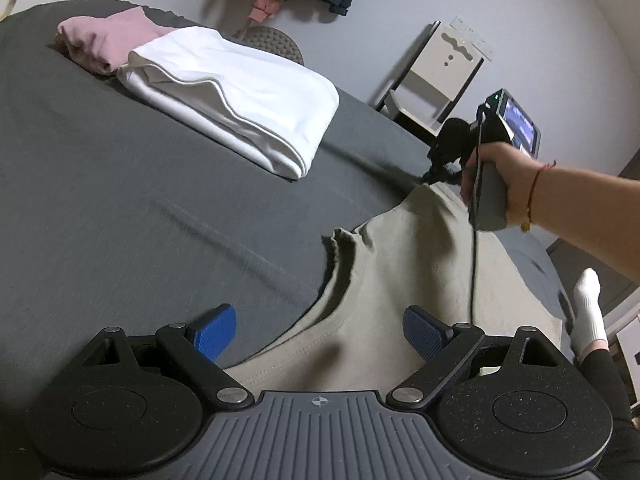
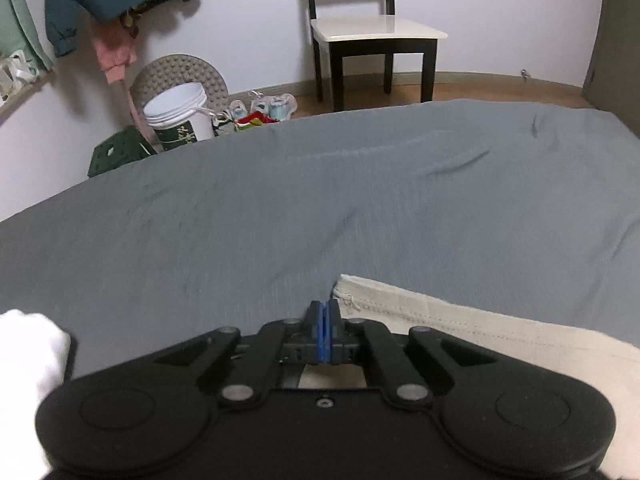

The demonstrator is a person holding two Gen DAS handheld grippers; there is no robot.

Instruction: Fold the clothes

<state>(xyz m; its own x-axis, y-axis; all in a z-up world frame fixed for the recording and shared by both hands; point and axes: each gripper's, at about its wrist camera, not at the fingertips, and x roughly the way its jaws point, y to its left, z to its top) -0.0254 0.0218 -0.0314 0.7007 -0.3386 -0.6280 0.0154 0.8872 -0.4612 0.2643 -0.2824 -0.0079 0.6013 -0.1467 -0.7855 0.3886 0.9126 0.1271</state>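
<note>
The left gripper hung with its blue-padded jaws spread wide, low in the frame, over the near edge of a crumpled olive-beige cotton garment lying on the dark grey bedsheet. The right gripper had its blue pads pressed together; whether any cloth sat between them I could not tell, though the garment's stitched hem lay just beside them. At upper left of the left view rested a folded white garment, touching a folded pink garment behind it.
</note>
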